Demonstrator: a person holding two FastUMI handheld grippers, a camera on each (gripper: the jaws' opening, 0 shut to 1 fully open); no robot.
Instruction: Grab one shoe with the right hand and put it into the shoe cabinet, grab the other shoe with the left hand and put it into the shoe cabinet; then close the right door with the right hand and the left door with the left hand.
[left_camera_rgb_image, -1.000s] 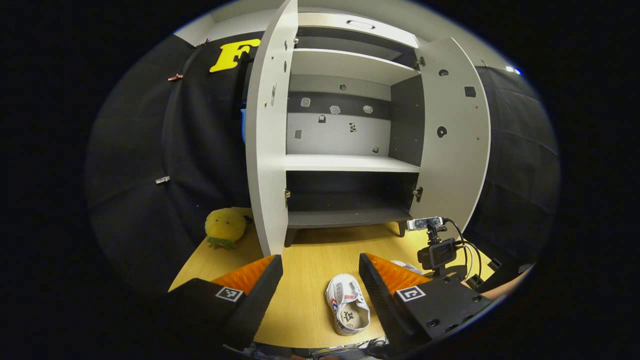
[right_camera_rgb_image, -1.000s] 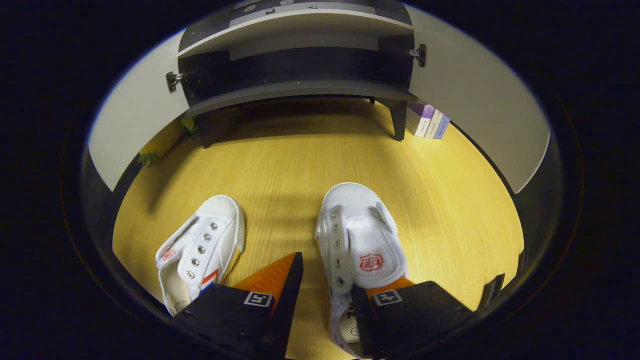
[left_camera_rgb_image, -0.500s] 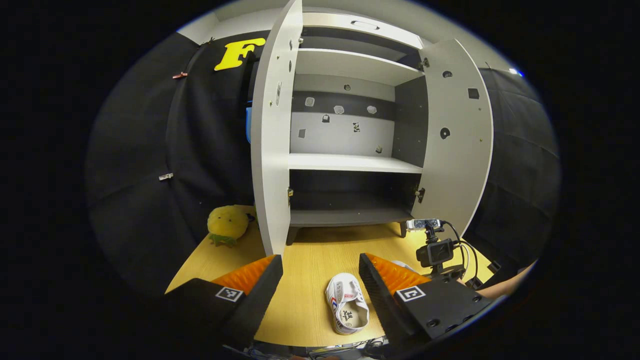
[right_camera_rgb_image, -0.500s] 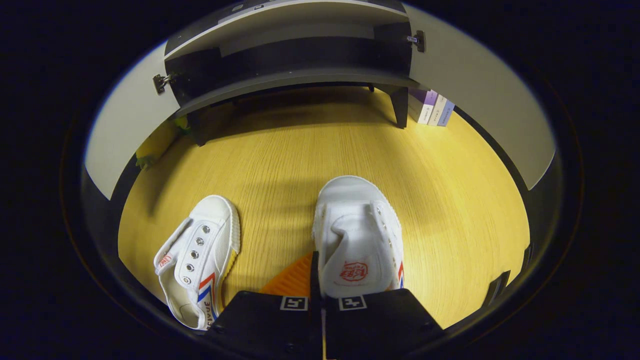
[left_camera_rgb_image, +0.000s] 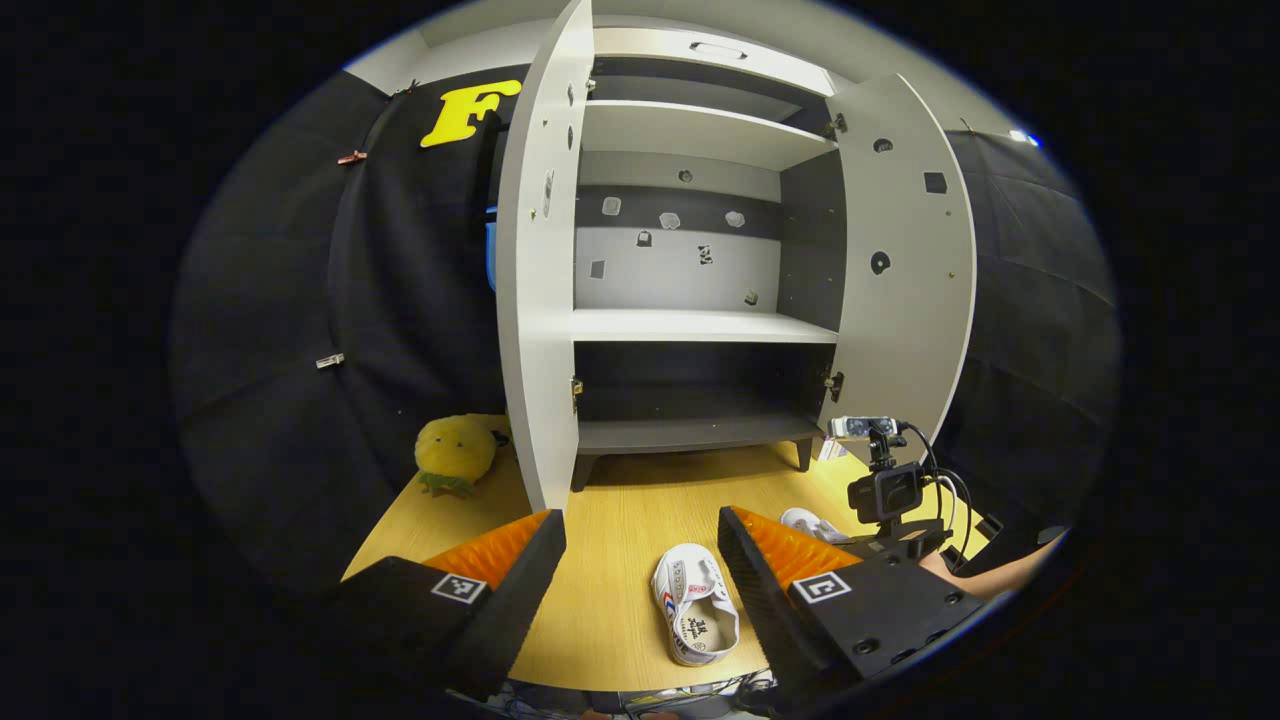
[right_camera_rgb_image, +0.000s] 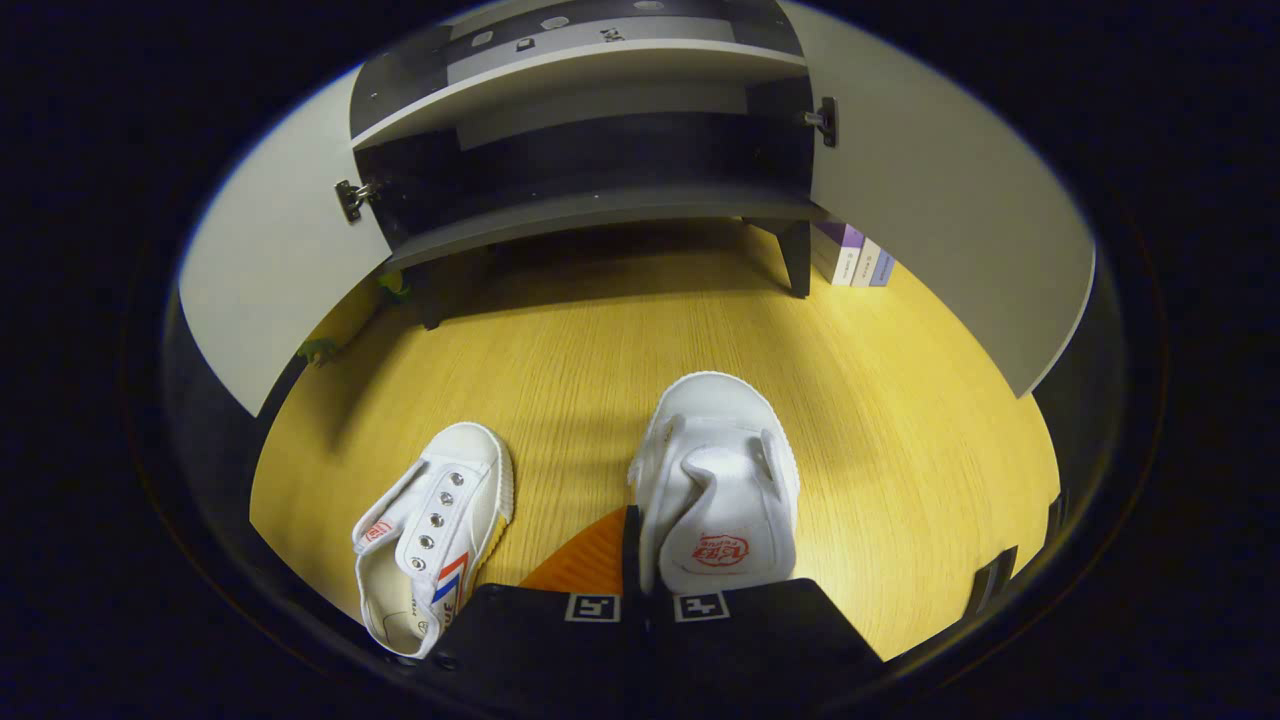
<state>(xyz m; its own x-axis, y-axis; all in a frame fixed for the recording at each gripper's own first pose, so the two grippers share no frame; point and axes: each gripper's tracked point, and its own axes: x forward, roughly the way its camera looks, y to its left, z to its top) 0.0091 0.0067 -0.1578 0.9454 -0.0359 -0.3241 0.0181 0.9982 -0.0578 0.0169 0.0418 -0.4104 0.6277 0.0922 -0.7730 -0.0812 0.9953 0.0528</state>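
On the yellow wooden surface (right_camera_rgb_image: 880, 400), books (right_camera_rgb_image: 855, 255) and a plush toy (left_camera_rgb_image: 455, 452) flank the open shoe cabinet (left_camera_rgb_image: 690, 320). Right gripper (right_camera_rgb_image: 640, 590) fingers pinch one shoe (right_camera_rgb_image: 715, 480) — toe toward cabinet; other shoe (right_camera_rgb_image: 430, 525) lies parallel, between left gripper (left_camera_rgb_image: 640, 560) fingers — wide apart.

- The shoe cabinet (left_camera_rgb_image: 700, 300) stands with both doors swung wide, so its whole front is open.
- The left door (left_camera_rgb_image: 535, 280) and right door (left_camera_rgb_image: 905, 270) jut forward, walling in the approach on each side.
- The bottom shelf (left_camera_rgb_image: 690, 432) and middle shelf (left_camera_rgb_image: 700, 325) lie bare.
- One white shoe (right_camera_rgb_image: 435, 535) lies on the wooden surface (right_camera_rgb_image: 600, 340) before the cabinet.
- A yellow plush toy (left_camera_rgb_image: 455, 452) sits outside the left door; books (right_camera_rgb_image: 855, 262) stand by the right leg.
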